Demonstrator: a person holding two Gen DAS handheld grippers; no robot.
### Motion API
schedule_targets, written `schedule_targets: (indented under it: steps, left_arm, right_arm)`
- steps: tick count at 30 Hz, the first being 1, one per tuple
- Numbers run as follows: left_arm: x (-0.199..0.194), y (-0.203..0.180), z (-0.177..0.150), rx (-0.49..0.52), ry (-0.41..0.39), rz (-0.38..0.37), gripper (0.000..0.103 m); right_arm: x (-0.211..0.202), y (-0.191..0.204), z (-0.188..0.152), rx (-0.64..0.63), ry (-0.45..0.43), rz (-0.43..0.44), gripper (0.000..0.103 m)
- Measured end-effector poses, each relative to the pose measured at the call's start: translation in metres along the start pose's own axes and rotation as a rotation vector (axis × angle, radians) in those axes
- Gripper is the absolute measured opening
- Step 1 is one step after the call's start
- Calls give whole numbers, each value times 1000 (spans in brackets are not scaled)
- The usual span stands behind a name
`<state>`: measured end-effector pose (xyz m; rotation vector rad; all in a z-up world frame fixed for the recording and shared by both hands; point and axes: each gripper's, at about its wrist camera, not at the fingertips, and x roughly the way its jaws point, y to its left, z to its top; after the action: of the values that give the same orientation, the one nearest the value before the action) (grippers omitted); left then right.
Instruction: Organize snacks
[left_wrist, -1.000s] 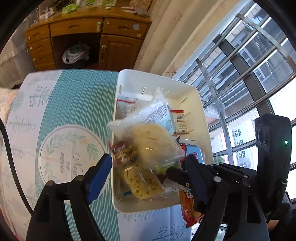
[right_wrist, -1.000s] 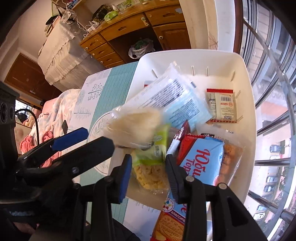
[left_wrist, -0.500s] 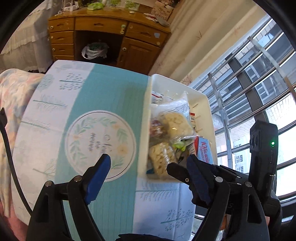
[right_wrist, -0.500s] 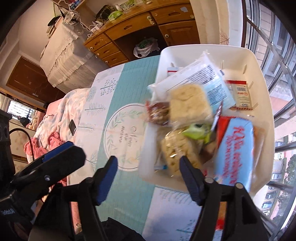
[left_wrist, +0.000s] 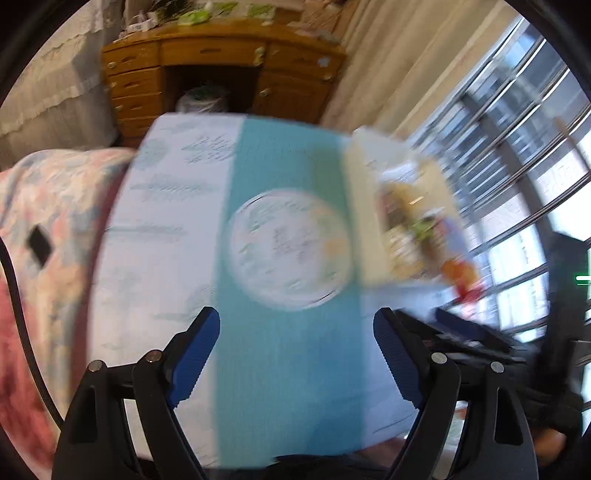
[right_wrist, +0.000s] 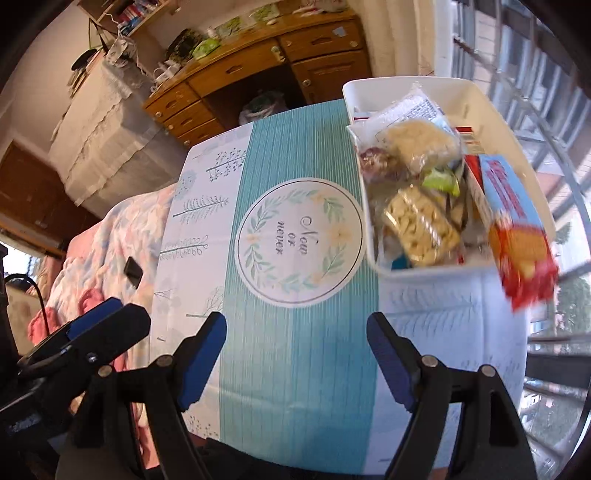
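Hanging over the white plastic bin's (right_wrist: 436, 271) rim at right, the red-and-blue cookie packet (right_wrist: 517, 236) could slip off the worktop (right_wrist: 295, 350), with both the left gripper (left_wrist: 295, 354) and right gripper (right_wrist: 295, 354) empty, jaws apart, the right's opening.

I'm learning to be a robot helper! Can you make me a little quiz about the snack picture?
1. True or false: the white bin holds snacks.
2. Which pack pokes out over the bin's near rim? A) the blue and red biscuit pack B) a green bottle C) a banana
3. Fill in: the right gripper has ____ between its jaws.

Key: 1 true. 2 A. 3 nothing; its jaws are opening over the teal tablecloth.
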<state>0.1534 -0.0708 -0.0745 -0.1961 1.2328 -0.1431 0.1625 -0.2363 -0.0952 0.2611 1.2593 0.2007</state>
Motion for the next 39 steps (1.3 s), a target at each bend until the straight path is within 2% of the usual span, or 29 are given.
schedule_targets:
  steps: [2,5,10,14,20,24,29,32,39]
  left_arm:
    - [1,22,-13,-22,29,28,85]
    - [1,43,-31,-31,64,40,85]
    - [-13,50,-56,-26,63,49,85]
    - [-40,38,-62,10,6,49,87]
    - [-77,6,-60,76,-63,51,102]
    - [-95,-14,-66,113,-95,70,102]
    - [-113,-31,-79,109,-157,138,102]
    - [-121,-35,-85,84,-192,147,102]
    - [-115,-46,-94,75,-186,169,102]
  right_arm:
    - [-2,13,-17,-5,-8,-39,80]
    - [-6,26,-41,-3,-2,-35,83]
    - [-21,39,-67,-37,-18,-70,85]
    - [-45,43,-78,-49,-36,-83,87]
    - [-82,42,-91,-69,-58,-88,93]
    - [-105,44,-96,-88,-76,-84,94]
    - [-127,38,-104,-78,-120,-100,96]
    - [-133,34,-109,-75,-140,-108,97]
    - [-137,23,-114,-76,-195,-116,97]
